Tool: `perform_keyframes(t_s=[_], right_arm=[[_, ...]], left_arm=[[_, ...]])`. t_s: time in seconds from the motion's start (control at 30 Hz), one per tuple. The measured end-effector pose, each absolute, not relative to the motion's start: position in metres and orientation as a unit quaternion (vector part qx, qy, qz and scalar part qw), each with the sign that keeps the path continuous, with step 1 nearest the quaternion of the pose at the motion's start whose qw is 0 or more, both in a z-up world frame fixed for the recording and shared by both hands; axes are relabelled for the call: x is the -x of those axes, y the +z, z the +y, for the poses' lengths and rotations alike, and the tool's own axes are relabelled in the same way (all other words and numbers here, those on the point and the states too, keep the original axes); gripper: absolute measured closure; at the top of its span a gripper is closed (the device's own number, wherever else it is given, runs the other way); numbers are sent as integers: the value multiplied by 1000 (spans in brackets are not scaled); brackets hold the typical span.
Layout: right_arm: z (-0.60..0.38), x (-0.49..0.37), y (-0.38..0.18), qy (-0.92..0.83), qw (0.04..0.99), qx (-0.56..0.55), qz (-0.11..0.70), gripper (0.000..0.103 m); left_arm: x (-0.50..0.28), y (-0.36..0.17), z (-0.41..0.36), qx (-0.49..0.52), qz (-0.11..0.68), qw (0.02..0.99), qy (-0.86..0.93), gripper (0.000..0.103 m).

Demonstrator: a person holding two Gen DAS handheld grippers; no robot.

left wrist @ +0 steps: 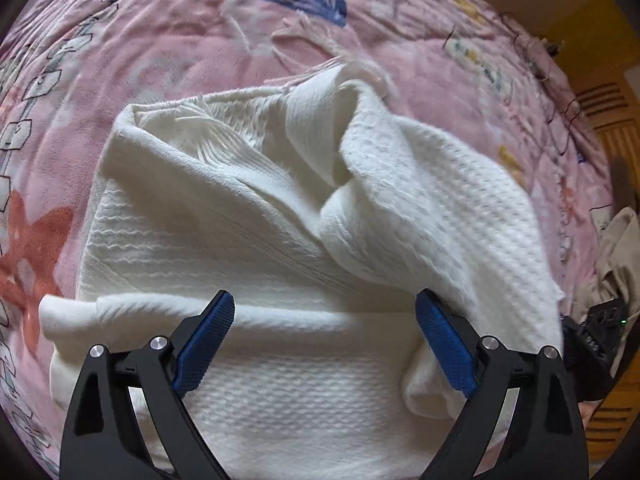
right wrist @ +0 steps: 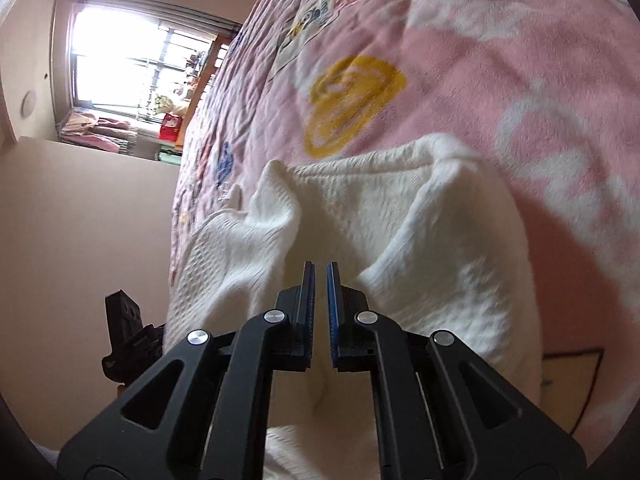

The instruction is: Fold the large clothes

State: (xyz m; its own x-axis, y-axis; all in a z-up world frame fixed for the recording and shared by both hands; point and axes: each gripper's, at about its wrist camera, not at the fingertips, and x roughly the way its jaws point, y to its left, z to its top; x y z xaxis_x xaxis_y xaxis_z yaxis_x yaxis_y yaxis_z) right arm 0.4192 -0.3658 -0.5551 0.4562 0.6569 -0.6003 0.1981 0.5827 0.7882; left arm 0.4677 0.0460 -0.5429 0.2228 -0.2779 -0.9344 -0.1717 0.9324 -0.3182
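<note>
On the bed's pink fleece blanket [left wrist: 168, 64] lies the white waffle-knit garment [left wrist: 256, 240], fringed, soft and bunched toward 12 o'clock. The left gripper [left wrist: 325, 316] spreads wide above its rolled hem, holding nothing. The right gripper [right wrist: 319, 276] is nearly closed; whether it pinches cloth I cannot tell. Loose knit could slip or snag, skewing the fold.

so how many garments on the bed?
1. A white knit, bunched mid-bed on the pink blanket, under both grippers. Layers overlap, so a second piece could be hidden inside.
</note>
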Motion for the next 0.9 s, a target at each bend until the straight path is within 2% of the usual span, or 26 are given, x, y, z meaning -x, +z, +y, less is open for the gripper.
perform_keyframes(t_s=[0.27, 0.43, 0.53, 0.6, 0.67, 0.7, 0.77, 0.8, 0.9], right_arm=[[-359, -397, -540, 174, 727, -451, 488, 97], [-362, -388, -535, 176, 721, -465, 483, 97], [-361, -388, -536, 184, 717, -461, 489, 97], [-360, -387, -536, 184, 722, -445, 496, 97], [-355, -393, -539, 186, 721, -438, 504, 97], [-353, -395, -543, 186, 718, -440, 507, 97], [-350, -400, -550, 187, 708, -446, 515, 96], [-348, -404, -554, 189, 701, -449, 521, 95], [-341, -414, -564, 198, 680, -458, 537, 87]], left_arm=[[-440, -508, 27, 198, 606, 765, -86, 13], [-441, -532, 9, 144, 637, 755, -62, 13], [-444, -546, 12, 186, 644, 739, -64, 13], [-445, -547, 12, 217, 640, 734, -72, 23], [-448, -546, 6, 226, 642, 728, -87, 46], [-451, -546, 0, 217, 645, 728, -87, 54], [-455, -550, -8, 211, 652, 722, -96, 84], [-458, -552, -11, 214, 656, 717, -101, 91], [-457, -552, -11, 220, 652, 719, -103, 95]])
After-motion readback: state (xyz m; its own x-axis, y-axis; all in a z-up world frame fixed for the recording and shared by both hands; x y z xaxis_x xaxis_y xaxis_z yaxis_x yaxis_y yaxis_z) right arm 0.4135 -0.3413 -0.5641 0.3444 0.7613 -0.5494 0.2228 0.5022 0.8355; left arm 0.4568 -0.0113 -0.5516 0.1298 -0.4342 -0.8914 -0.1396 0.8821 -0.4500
